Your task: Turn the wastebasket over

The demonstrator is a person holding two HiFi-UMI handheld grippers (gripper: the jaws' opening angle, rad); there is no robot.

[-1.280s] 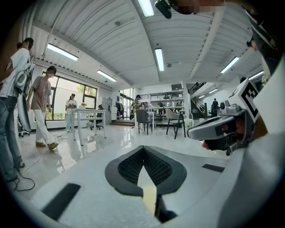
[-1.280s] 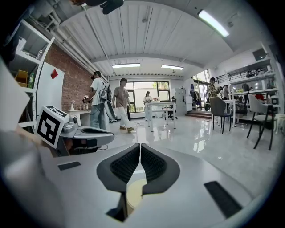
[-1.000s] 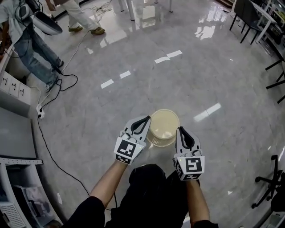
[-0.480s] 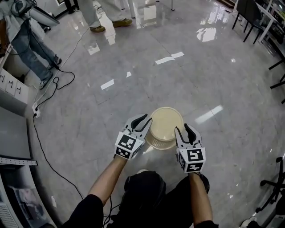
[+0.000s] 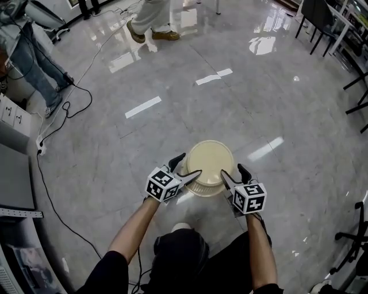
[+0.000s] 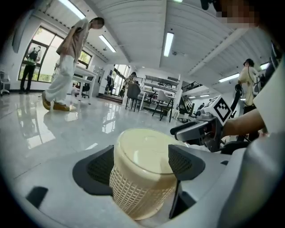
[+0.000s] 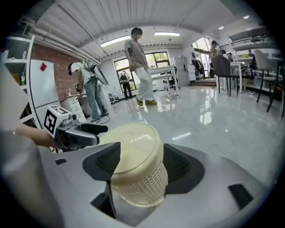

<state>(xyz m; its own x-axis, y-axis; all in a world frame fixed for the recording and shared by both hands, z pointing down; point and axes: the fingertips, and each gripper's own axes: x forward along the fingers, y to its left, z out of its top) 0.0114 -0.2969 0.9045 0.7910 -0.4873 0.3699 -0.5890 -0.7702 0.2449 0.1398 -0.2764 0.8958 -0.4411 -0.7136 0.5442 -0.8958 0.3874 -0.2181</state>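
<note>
The wastebasket (image 5: 210,166) is showing pale cream all over, its flat top face plain and smooth, its side wall carrying a fine lattice of small square holes. Around the wastebasket the floor (image 5: 172,115) is gleaming in mottled grey, streaked with white reflections. Nearer than the wastebasket, the person's sleeves (image 5: 109,273) are showing black. Far beyond the wastebasket, someone is wearing beige trousers (image 5: 150,10) and tan shoes (image 5: 165,35), and a brick wall (image 7: 62,55) is showing dull red.
</note>
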